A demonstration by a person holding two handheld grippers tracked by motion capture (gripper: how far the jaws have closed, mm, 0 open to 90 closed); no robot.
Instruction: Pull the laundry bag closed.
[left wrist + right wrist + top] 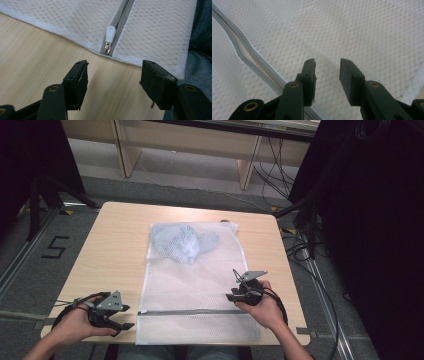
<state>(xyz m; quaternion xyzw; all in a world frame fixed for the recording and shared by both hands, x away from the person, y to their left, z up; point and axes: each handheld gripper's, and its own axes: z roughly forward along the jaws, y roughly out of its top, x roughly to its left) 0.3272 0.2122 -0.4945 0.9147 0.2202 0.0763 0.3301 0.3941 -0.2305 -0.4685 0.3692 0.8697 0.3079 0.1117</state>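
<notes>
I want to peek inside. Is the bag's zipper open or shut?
Mostly shut: the zipper looks closed across the mesh bag, though one short stretch gapes slightly.

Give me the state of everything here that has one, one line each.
Mesh bag: flat on the table, near end over the edge.
Zipper: mostly shut, gapping in the right gripper view.
Garment: bunched inside the bag.
Left gripper: open, empty.
Right gripper: open, over mesh.

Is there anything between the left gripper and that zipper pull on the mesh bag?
Nothing visible. The left gripper is open over bare table, and the zipper pull lies just ahead at the mesh bag edge.
</notes>
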